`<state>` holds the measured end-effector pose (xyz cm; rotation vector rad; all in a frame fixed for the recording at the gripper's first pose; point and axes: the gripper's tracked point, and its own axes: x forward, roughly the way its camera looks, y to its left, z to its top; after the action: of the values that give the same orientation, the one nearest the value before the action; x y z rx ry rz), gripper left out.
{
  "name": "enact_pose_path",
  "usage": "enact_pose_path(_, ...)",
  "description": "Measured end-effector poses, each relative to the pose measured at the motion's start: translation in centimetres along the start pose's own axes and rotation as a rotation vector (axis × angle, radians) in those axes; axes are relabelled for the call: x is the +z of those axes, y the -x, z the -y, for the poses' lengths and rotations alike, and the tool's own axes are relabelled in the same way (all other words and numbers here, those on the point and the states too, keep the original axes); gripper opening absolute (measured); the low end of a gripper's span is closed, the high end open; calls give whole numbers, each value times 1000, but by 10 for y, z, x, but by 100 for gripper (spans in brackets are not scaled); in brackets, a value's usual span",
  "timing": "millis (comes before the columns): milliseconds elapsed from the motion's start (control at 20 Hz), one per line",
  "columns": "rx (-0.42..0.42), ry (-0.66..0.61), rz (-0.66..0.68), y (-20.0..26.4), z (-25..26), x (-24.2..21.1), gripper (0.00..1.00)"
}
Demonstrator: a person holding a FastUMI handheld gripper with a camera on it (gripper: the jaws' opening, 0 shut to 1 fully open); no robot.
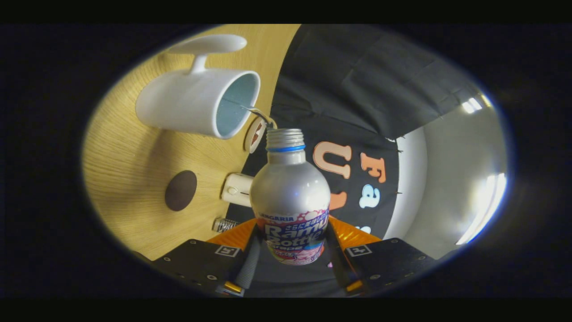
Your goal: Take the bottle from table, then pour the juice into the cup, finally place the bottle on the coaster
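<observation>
A silver aluminium bottle with an open threaded neck and a blue ring sits between my fingers, and my gripper is shut on its labelled lower body. The whole view is rolled sideways, so the bottle is tipped. Its mouth is right beside the rim of a white mug that stands on the wooden table. A thin stream runs from the bottle's mouth into the mug. A dark brown round coaster lies on the table beside the mug, apart from it.
A small white boxy object and a ribbed metal cap lie near the table's edge by the bottle. A round white and red disc lies just behind the bottle's neck. The booth's black cloth wall hangs beyond the table.
</observation>
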<state>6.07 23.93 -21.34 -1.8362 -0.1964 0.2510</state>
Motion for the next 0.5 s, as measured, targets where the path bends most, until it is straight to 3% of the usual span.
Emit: enact_pose_path(500,-3,56,21,-5,3,-2,71)
